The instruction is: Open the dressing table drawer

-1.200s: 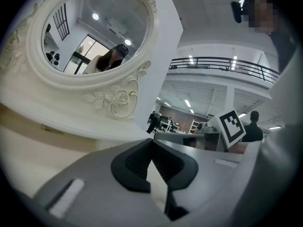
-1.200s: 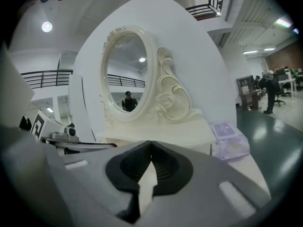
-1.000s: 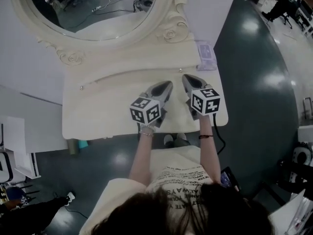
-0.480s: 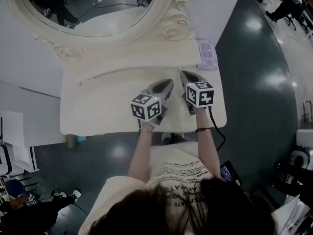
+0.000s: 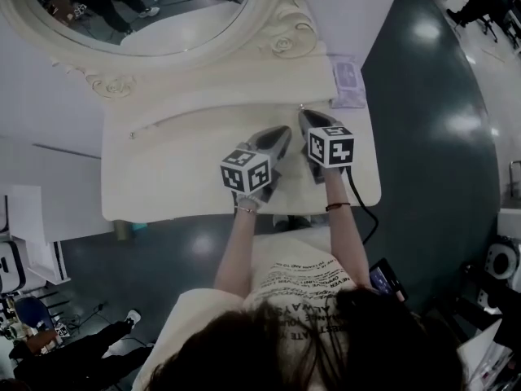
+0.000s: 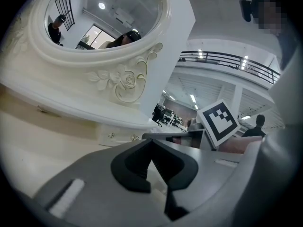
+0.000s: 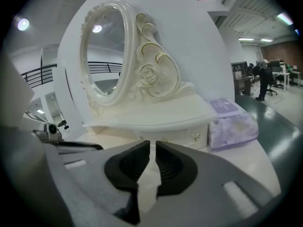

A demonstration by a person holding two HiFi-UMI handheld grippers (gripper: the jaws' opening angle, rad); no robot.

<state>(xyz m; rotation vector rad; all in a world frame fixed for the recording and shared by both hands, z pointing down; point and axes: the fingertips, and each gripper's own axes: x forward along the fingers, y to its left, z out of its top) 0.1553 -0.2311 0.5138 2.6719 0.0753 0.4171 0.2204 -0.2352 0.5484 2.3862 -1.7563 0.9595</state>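
Having just cracked open, right gripper [image 7: 152,144] holds nothing (left gripper [image 6: 152,141] closed).

Cut off by the top edge of the head view: upper part of the oval mirror [image 5: 163,23]. Tucked out of sight there beneath the overhanging shelf [image 5: 220,88]: the drawer front [image 7: 177,132], visible only in the right gripper view, lower centre. Too small to make out in shape: pale drawer knobs [image 7: 195,137]. Too small to read: print on the purple tissue pack [image 7: 232,122]. Tiny and blurred at far right: people at desks [image 7: 265,77].
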